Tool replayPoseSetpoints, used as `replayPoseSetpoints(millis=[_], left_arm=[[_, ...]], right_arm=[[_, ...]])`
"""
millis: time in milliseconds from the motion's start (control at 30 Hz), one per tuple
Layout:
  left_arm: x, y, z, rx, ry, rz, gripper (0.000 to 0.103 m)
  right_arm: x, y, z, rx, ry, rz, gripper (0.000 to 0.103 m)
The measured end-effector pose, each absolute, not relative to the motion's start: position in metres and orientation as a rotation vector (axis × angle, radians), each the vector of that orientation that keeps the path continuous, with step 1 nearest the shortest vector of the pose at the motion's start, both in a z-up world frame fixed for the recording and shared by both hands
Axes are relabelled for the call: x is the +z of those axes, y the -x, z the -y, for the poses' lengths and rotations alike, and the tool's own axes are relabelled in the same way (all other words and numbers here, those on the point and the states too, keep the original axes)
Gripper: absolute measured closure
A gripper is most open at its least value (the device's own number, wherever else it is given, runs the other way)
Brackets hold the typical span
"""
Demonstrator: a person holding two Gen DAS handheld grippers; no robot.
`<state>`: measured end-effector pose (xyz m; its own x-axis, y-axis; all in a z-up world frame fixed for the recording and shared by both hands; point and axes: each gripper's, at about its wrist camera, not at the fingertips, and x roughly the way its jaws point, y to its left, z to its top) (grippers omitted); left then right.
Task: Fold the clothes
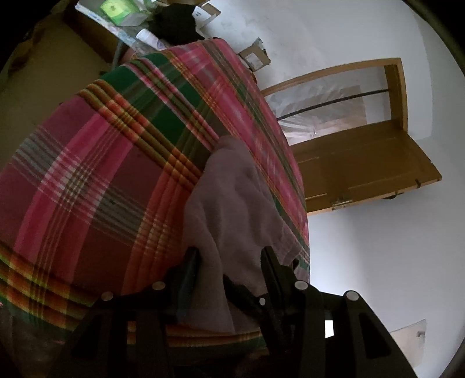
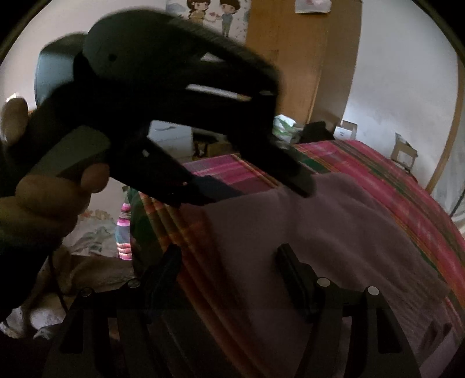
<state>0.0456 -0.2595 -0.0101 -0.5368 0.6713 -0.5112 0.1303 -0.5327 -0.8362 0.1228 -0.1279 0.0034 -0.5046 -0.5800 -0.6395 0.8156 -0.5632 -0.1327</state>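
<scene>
Left wrist view shows the left gripper (image 1: pixel 229 261) with fingers spread around a bunched edge of the mauve cloth (image 1: pixel 229 200); whether the pads truly pinch it is hard to tell. That cloth lies near the bed's (image 1: pixel 87 174) long edge, on the plaid sheet. The right gripper (image 2: pixel 226 261) hovers over it, fingers spread and empty, likely approaching the opposite edge to fold it.

No legible text, label, brand, number or sign in either view. The green packet (image 1: pixel 112 10) at the far end of the bed carries a print too small and blurred to read. The wall poster (image 2: pixel 210 14) shows two cartoon figures only, with no readable lettering.
</scene>
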Motion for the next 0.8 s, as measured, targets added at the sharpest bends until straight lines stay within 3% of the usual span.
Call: replayPoseSetpoints(millis=[400, 567, 633, 700, 800], left_arm=[[-0.013, -0.044, 0.262, 2.087, 1.266, 1.303, 0.059], [-0.015, -0.044, 0.266, 2.109, 1.26, 1.34, 0.058], [-0.016, -0.043, 0.267, 2.114, 1.246, 1.354, 0.057], [-0.018, -0.038, 0.267, 2.116, 1.245, 1.368, 0.055], [-0.022, -0.028, 0.262, 2.112, 1.265, 1.36, 0.052]], right_arm=[[-0.003, -0.109, 0.146, -2.248, -0.741, -0.481, 0.034], [-0.002, -0.108, 0.141, -2.278, -0.739, -0.457, 0.046], [-0.002, -0.108, 0.139, -2.297, -0.728, -0.473, 0.067], [-0.002, -0.109, 0.137, -2.312, -0.714, -0.492, 0.075], [0.0, -0.108, 0.133, -2.308, -0.722, -0.456, 0.08]])
